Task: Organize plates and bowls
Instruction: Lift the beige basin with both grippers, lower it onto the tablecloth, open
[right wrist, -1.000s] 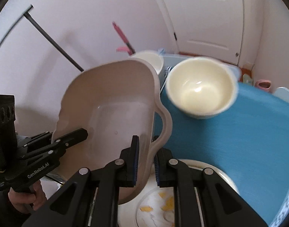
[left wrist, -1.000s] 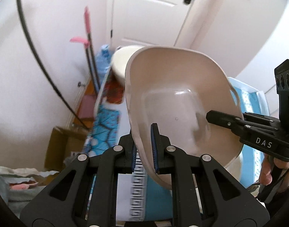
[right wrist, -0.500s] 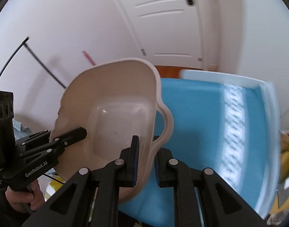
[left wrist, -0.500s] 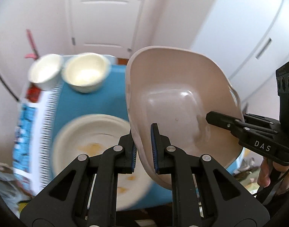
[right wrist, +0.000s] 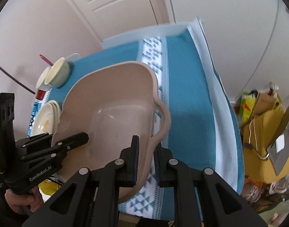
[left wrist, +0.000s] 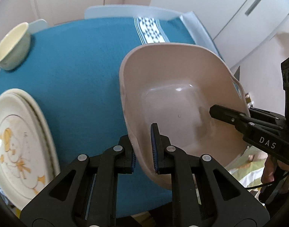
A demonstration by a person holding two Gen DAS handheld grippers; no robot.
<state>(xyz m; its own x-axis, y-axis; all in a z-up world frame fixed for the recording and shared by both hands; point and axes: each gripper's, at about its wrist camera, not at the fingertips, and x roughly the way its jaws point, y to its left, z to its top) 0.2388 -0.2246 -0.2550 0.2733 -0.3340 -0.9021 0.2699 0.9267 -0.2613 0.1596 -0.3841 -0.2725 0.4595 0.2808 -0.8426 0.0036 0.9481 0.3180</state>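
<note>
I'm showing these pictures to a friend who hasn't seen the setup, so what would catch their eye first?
First, the big beige basin, held tilted in the air over the blue tablecloth, with the left gripper clamped on one rim and the right gripper on the opposite, handled rim. Next, the plate with an orange cartoon print at the table's left edge, and beyond it a cream bowl at the far left corner.

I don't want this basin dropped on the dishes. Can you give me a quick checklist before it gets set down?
1. Left hand-held gripper clamped on the basin rim: ok.
2. Right hand-held gripper clamped on the opposite rim: ok.
3. Basin empty: ok.
4. Bare blue tablecloth beside the basin: ok.
5. Plates and bowl apart from the basin: ok.
6. Table directly under the basin: cannot tell.
</note>
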